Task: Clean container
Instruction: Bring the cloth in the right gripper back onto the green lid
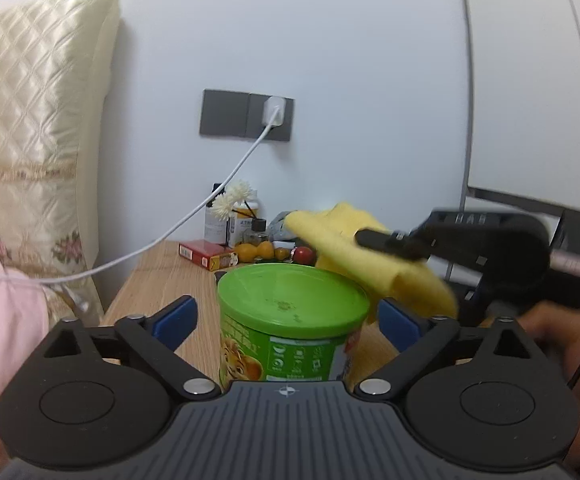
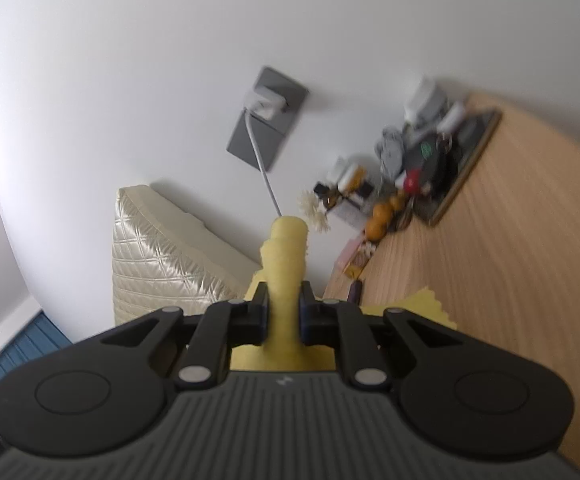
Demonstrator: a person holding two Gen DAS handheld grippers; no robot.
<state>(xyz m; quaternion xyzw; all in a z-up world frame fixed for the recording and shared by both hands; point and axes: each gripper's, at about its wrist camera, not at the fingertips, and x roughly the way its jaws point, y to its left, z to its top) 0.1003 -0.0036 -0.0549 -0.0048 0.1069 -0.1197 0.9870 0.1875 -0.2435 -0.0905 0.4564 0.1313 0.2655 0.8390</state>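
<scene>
Two grippers are working over a wooden table (image 1: pixel 150 276); the left gripper (image 1: pixel 286 320) is spreading its jaws around a green-lidded container (image 1: pixel 290 320) standing upright; the right gripper (image 2: pixel 284 312) is pinching a yellow cloth (image 2: pixel 286 264), hovering just beside the lid.

black grippers (image 1: pixel 286 320) – blue pads (image 1: pixel 176 320), silver screws, perhaps ribbed grey housing

Glossy green plastic lid (image 1: pixel 293 294), soft yellow cloth (image 1: pixel 373 264), matt wood-grain table (image 1: pixel 158 280)
</scene>
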